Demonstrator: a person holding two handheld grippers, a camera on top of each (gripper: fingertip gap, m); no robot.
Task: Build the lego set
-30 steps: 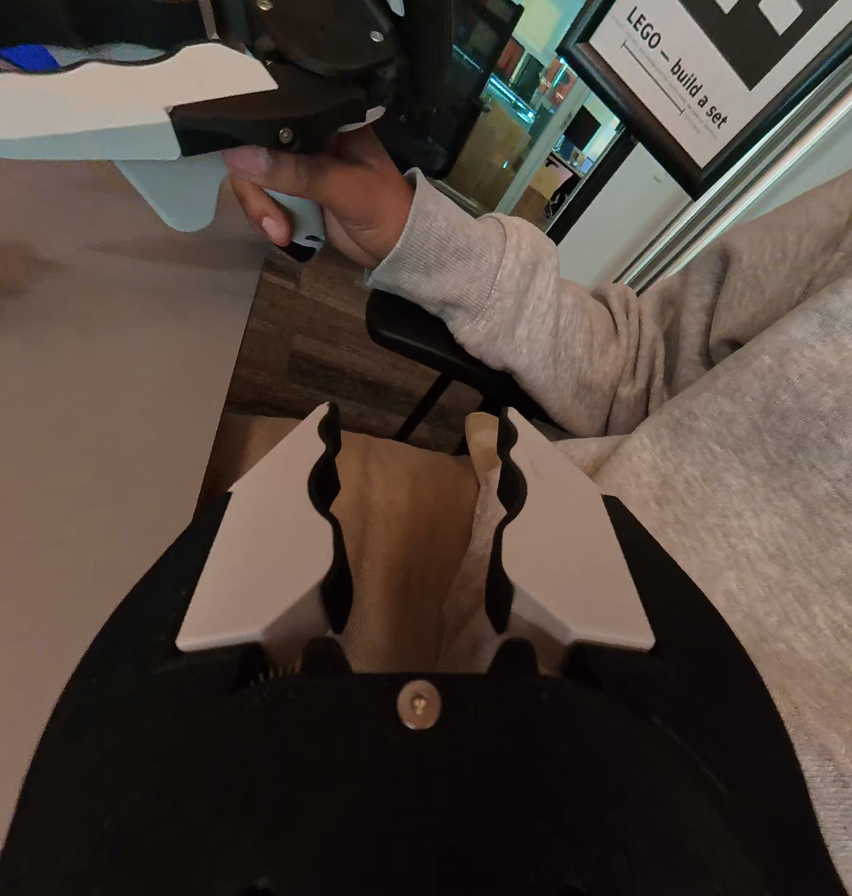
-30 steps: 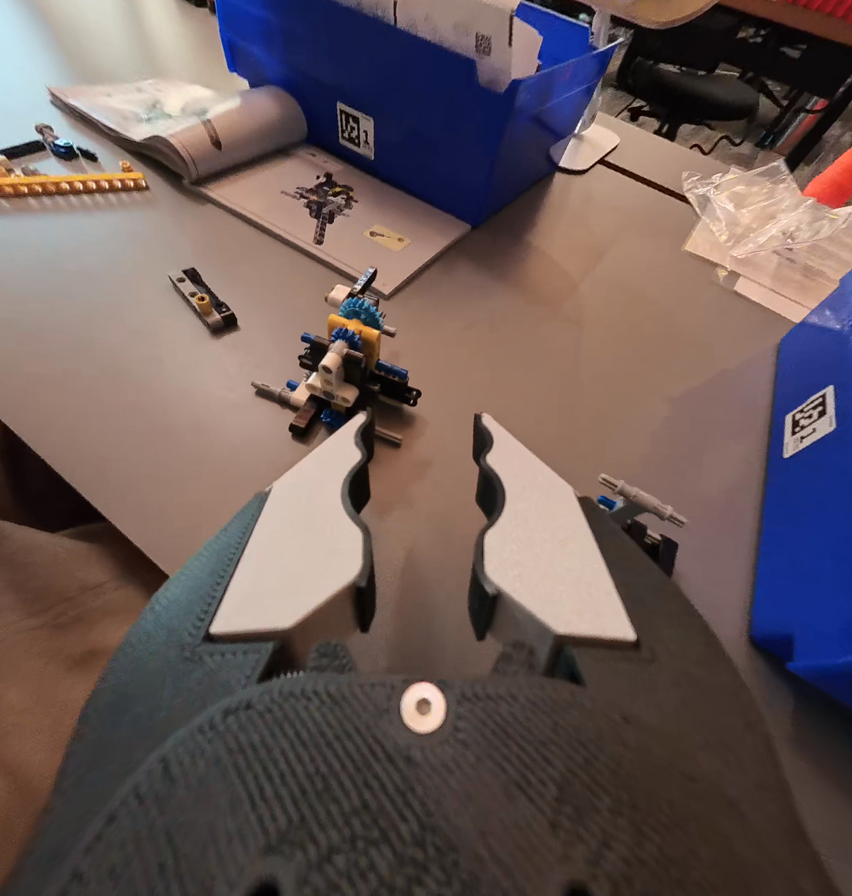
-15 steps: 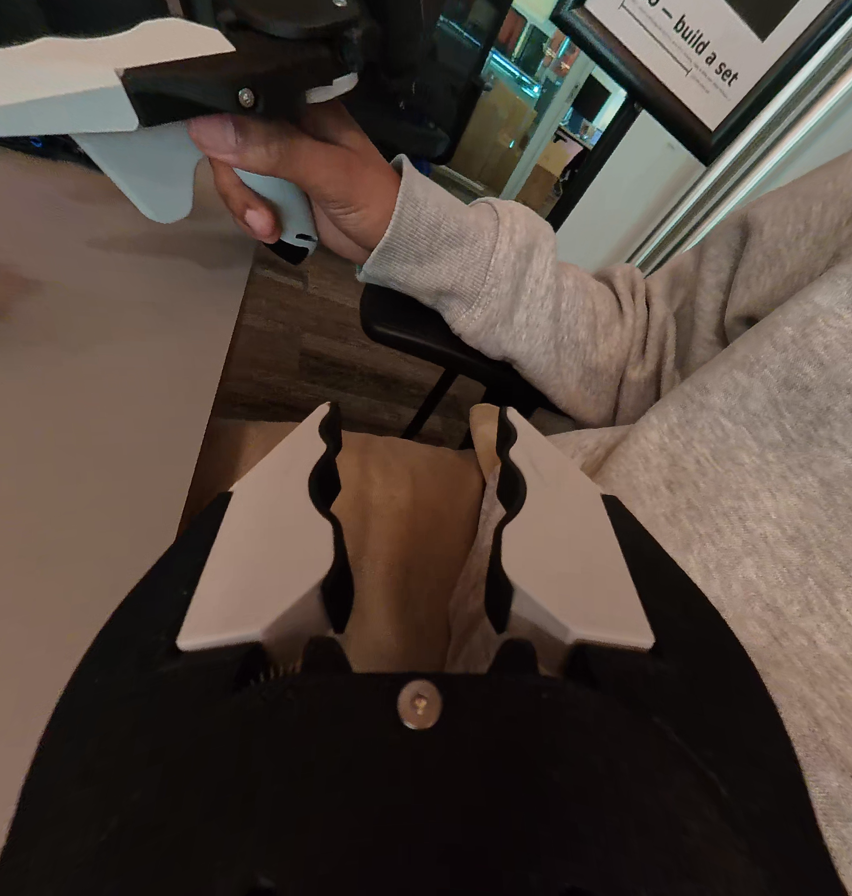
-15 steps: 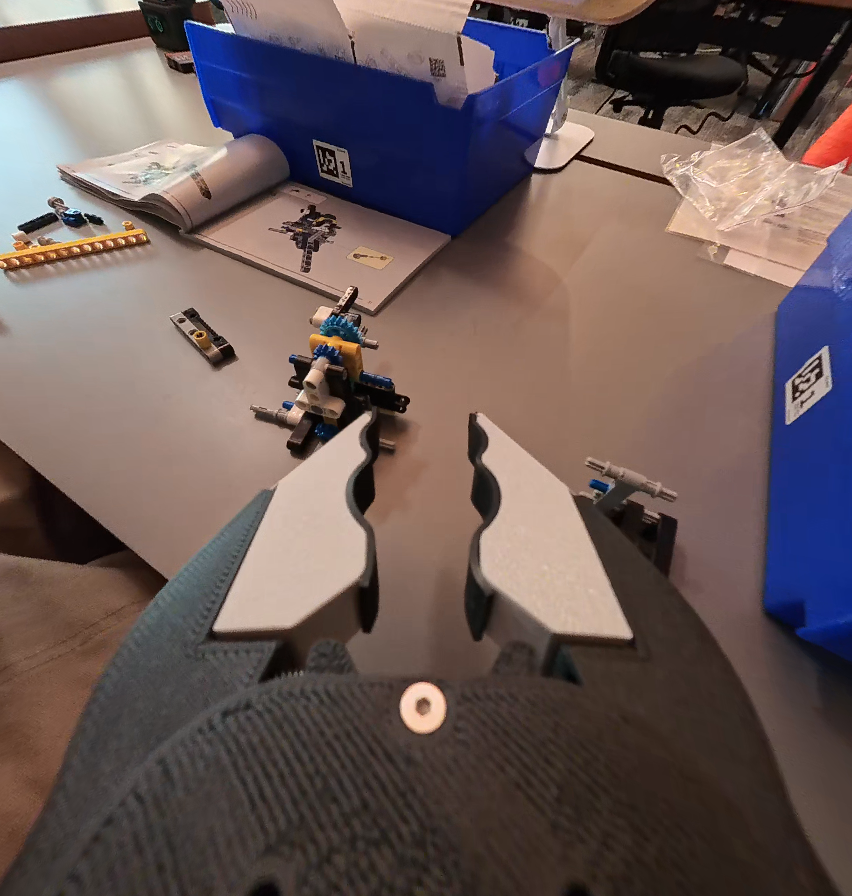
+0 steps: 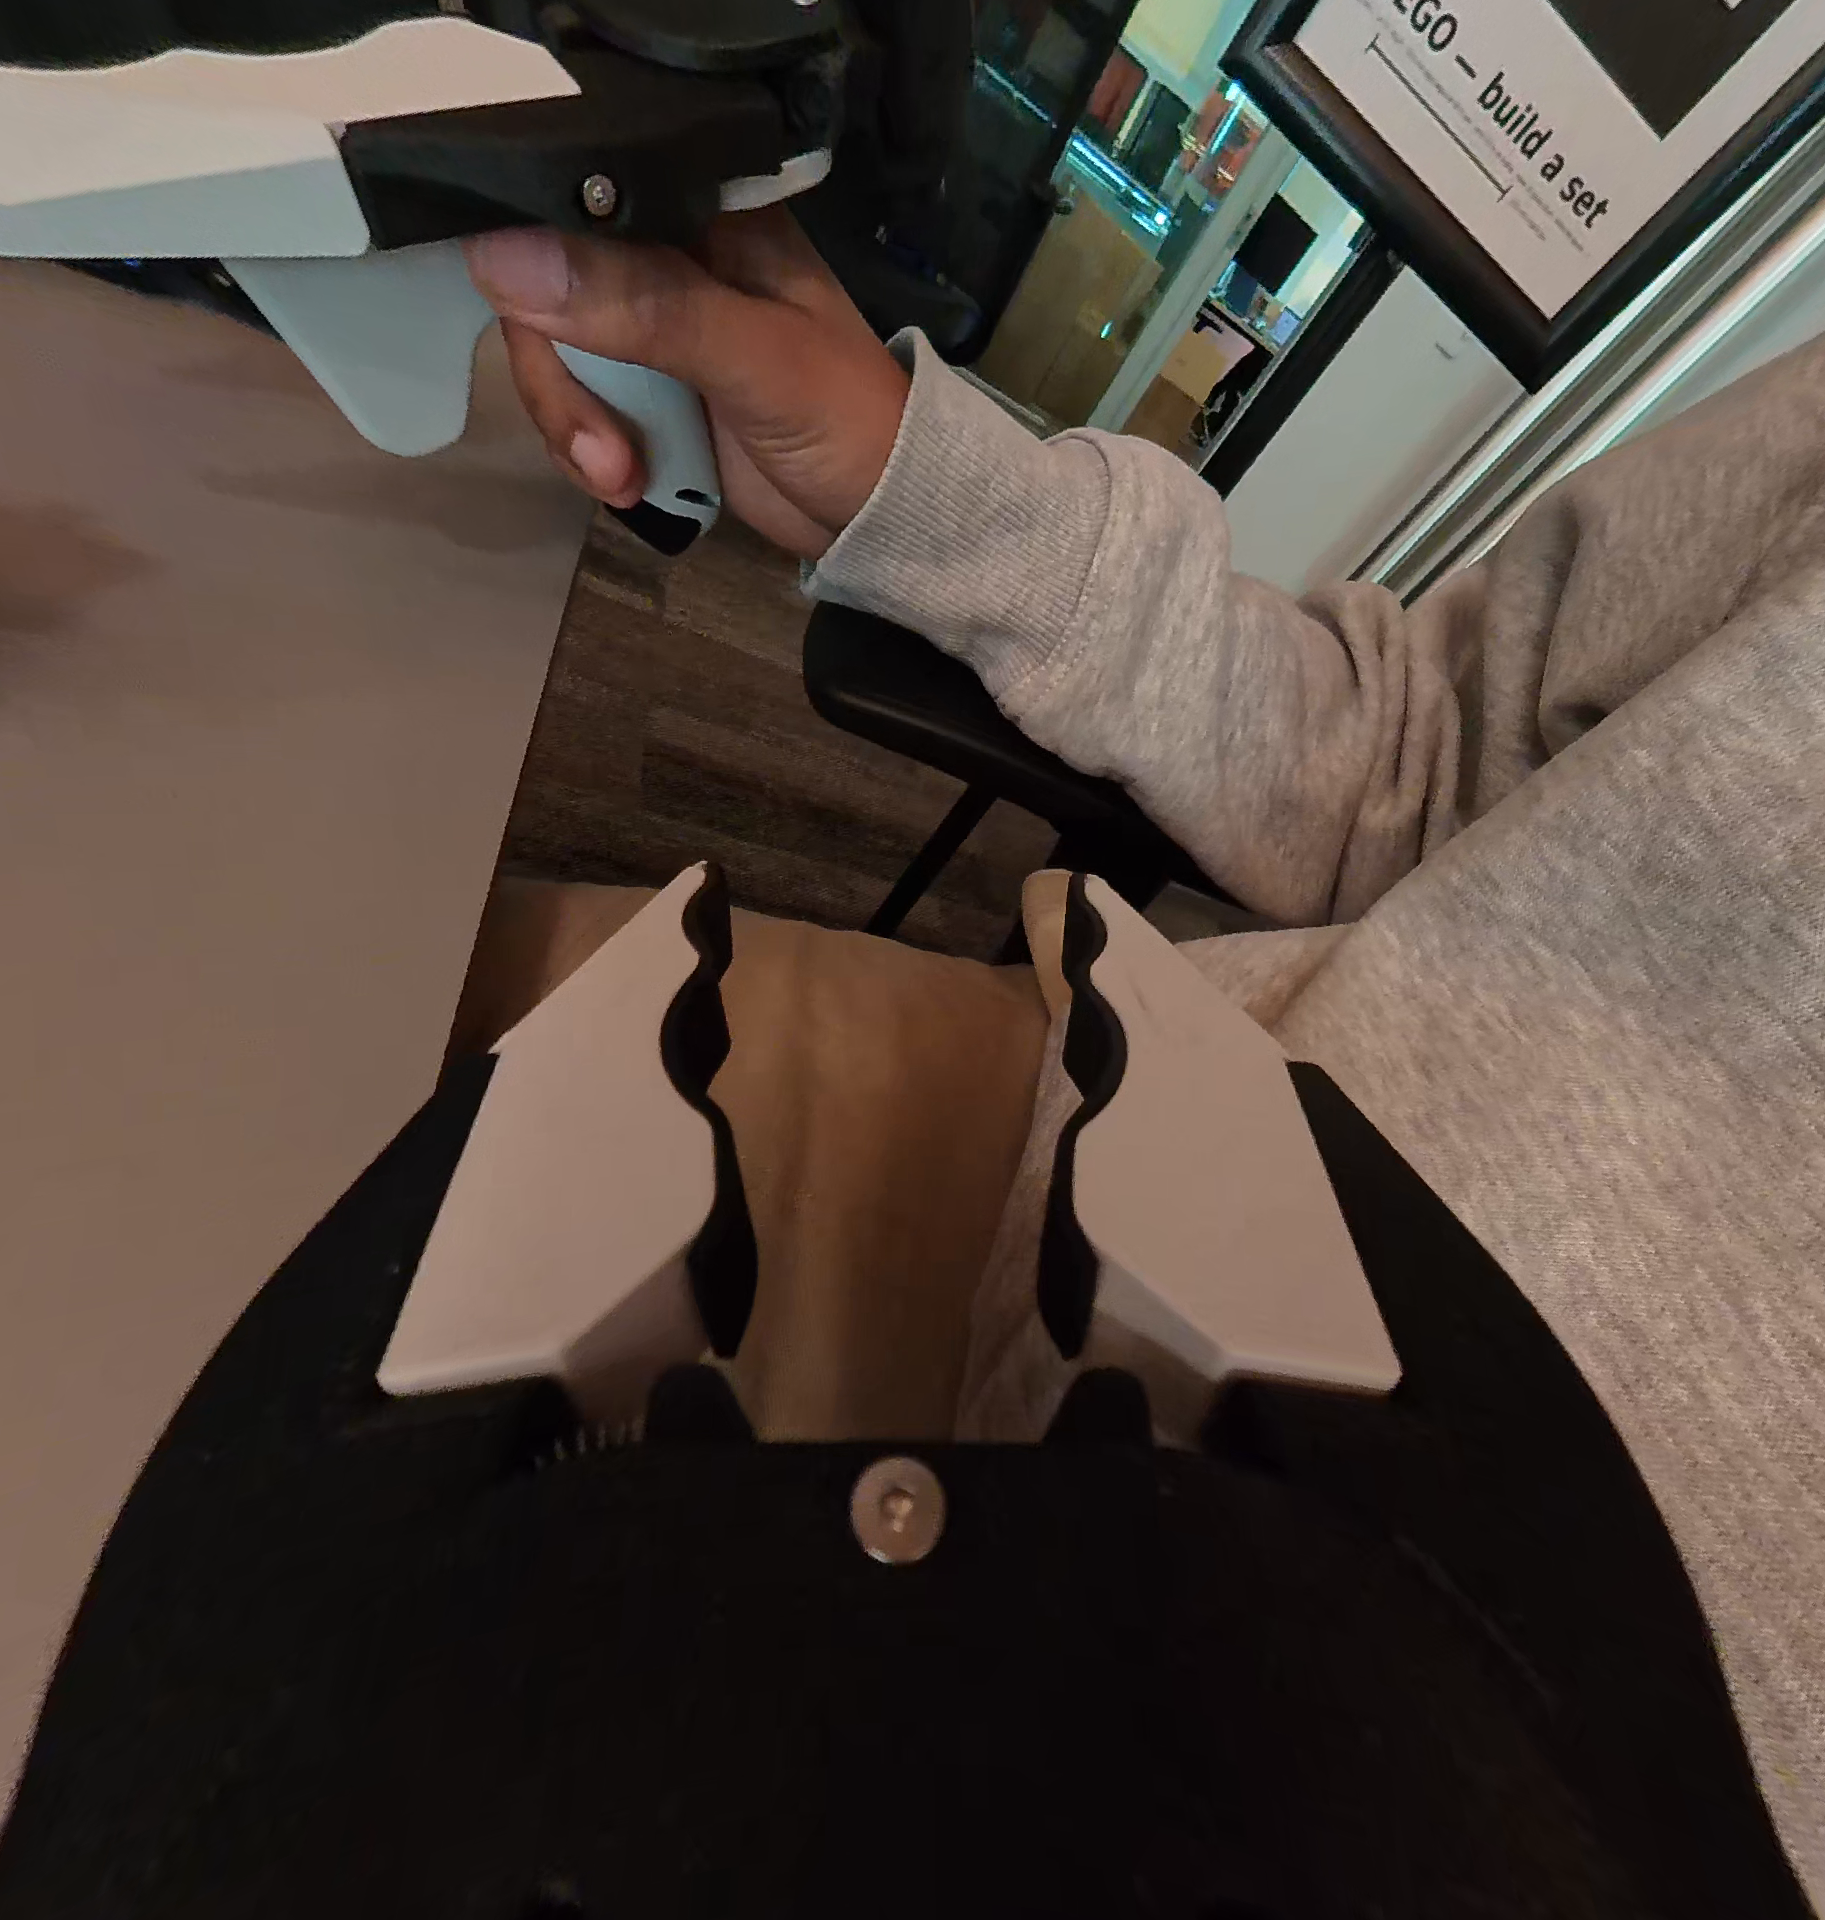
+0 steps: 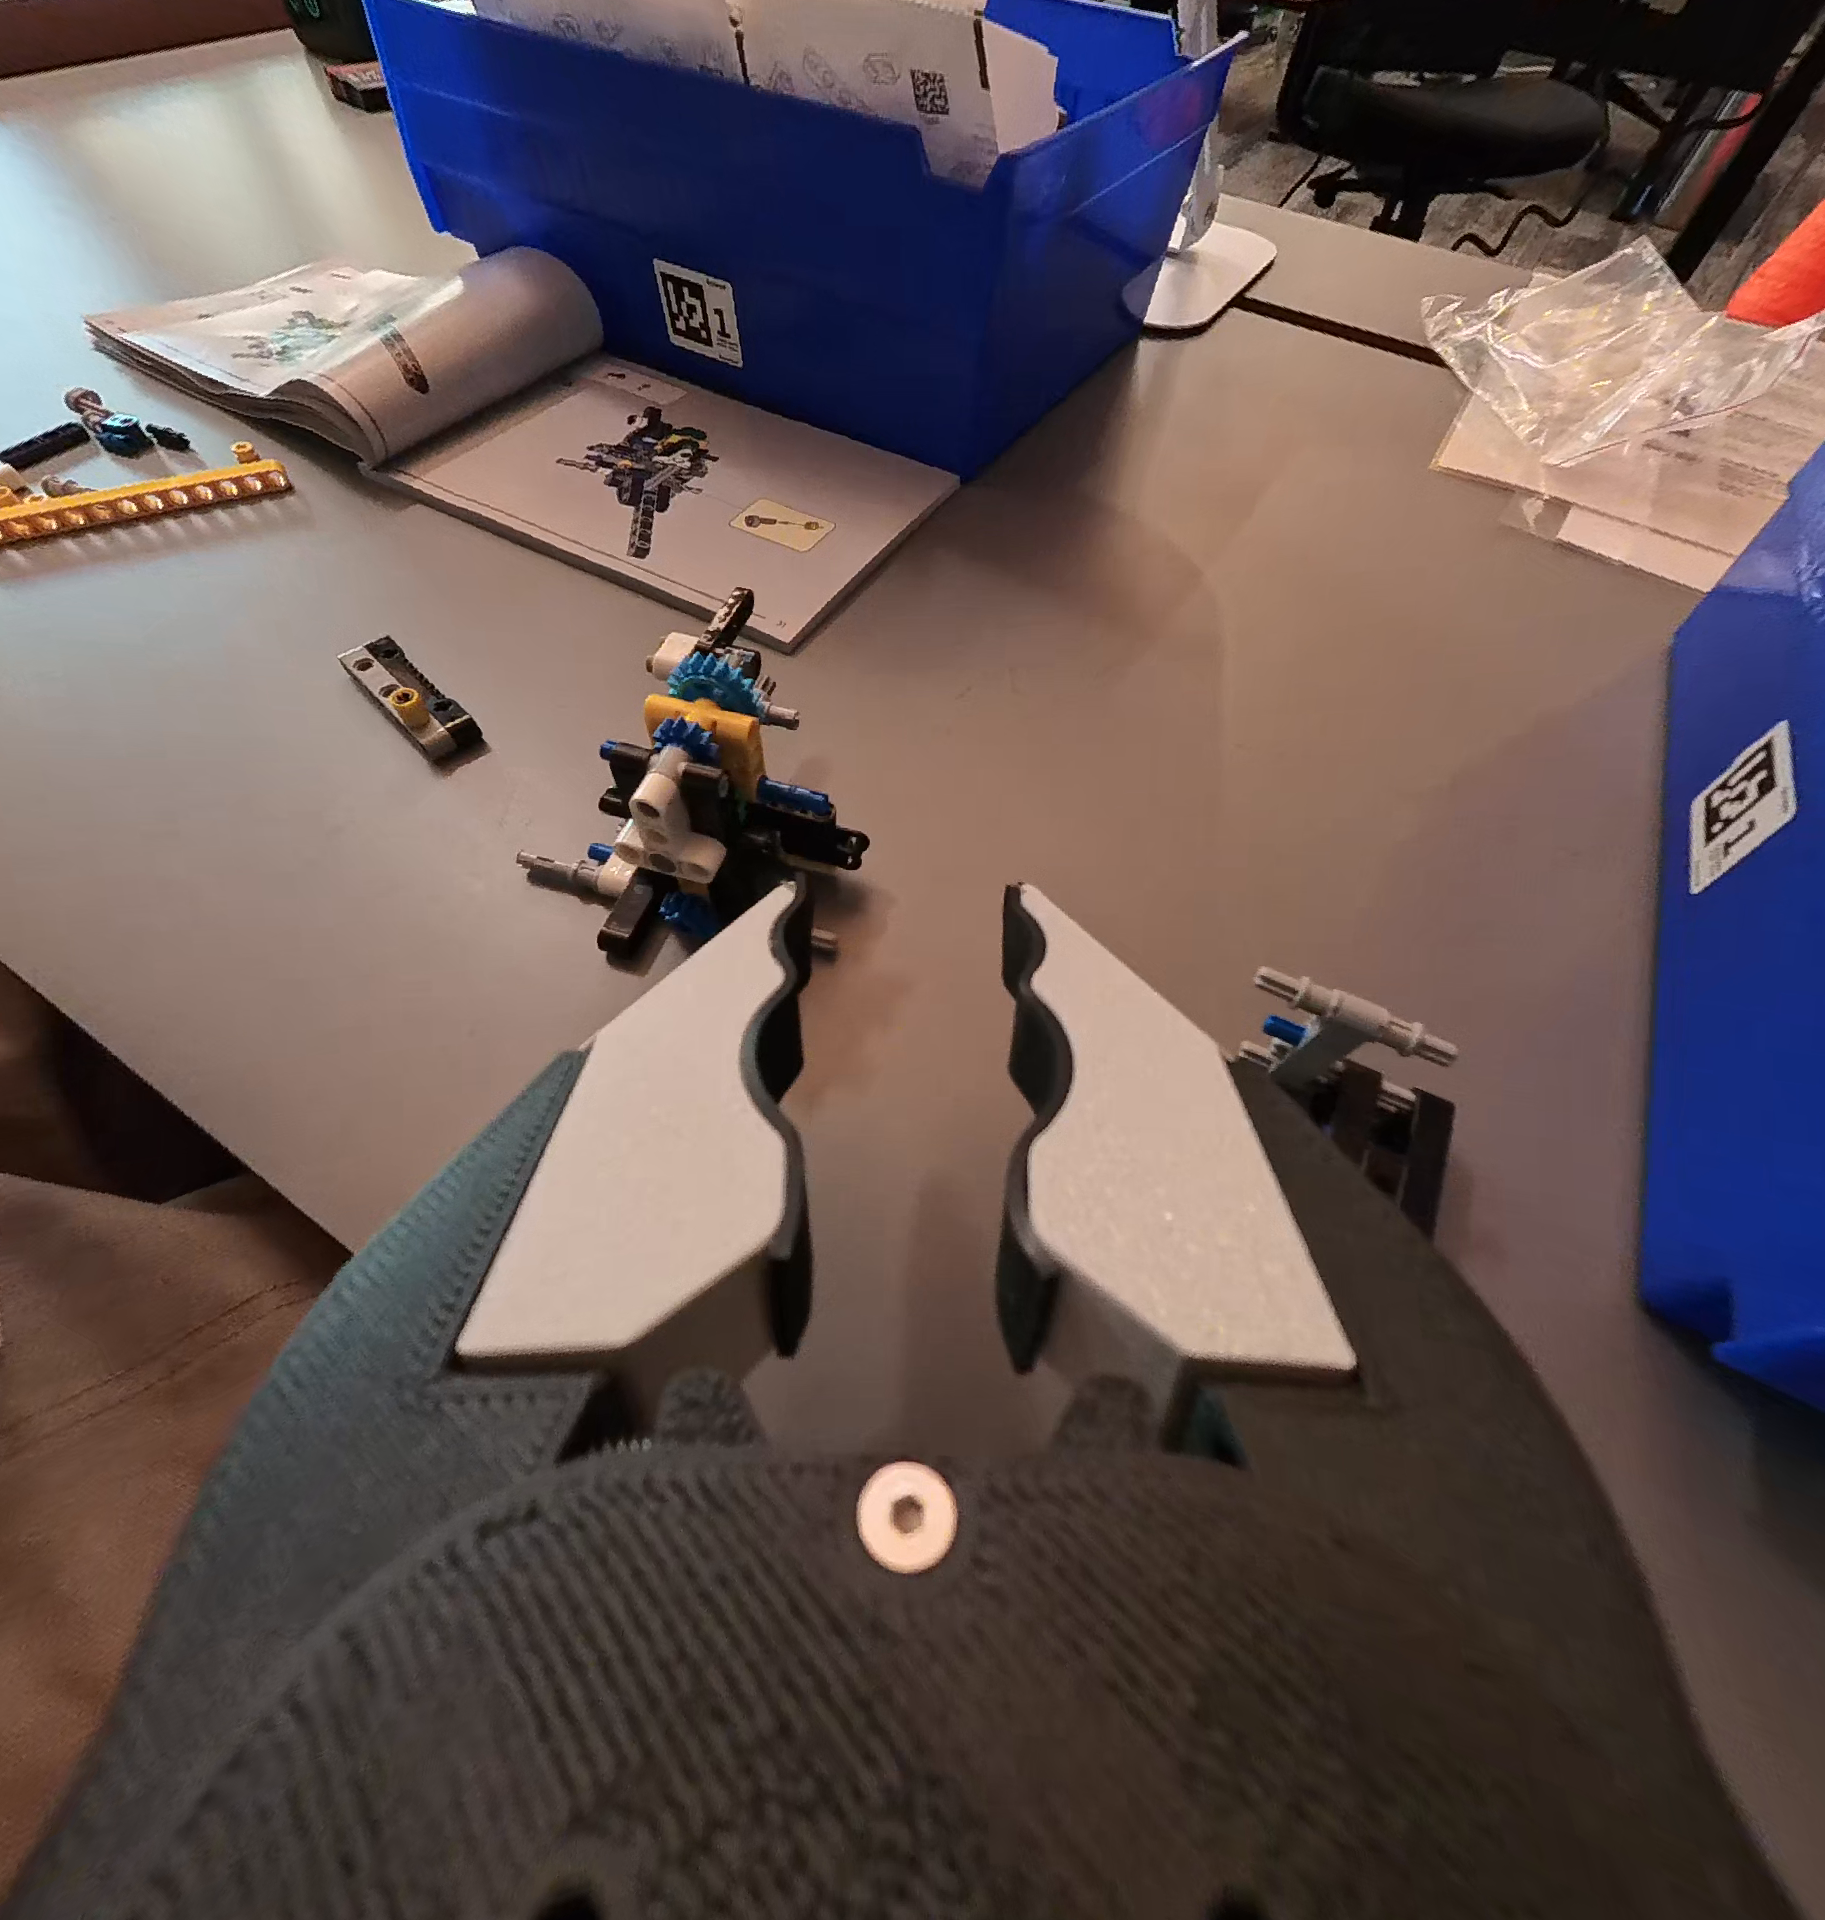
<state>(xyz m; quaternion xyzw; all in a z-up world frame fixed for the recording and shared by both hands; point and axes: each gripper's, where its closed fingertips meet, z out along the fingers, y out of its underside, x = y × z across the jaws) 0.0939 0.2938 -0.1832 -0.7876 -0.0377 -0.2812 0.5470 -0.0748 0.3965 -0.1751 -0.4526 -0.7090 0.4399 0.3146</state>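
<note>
In the right wrist view a partly built lego assembly (image 6: 705, 805) of black, white, yellow and blue parts stands on the grey table (image 6: 1147, 727), just beyond my left fingertip. My right gripper (image 6: 903, 909) is open and empty above the table's near edge. A smaller black and grey sub-assembly (image 6: 1349, 1070) sits to its right. A grey plate piece (image 6: 409, 707) and a yellow beam (image 6: 118, 509) with several small parts lie at the left. My left gripper (image 5: 892, 894) is open and empty, off the table over the person's lap. The right gripper (image 5: 264, 177) shows there at top left, in a hand.
An open instruction booklet (image 6: 617, 488) lies before a blue bin (image 6: 783, 197) with papers at the back. Another blue bin (image 6: 1781, 987) stands at the right. Clear plastic bags (image 6: 1604, 353) lie at the back right. In the left wrist view a grey sleeve (image 5: 1199, 665) and a black chair arm (image 5: 949, 727) show.
My right gripper has drawn back and risen a little, so the assembly and booklet sit lower in view. The left gripper has hardly moved. Both stay open.
</note>
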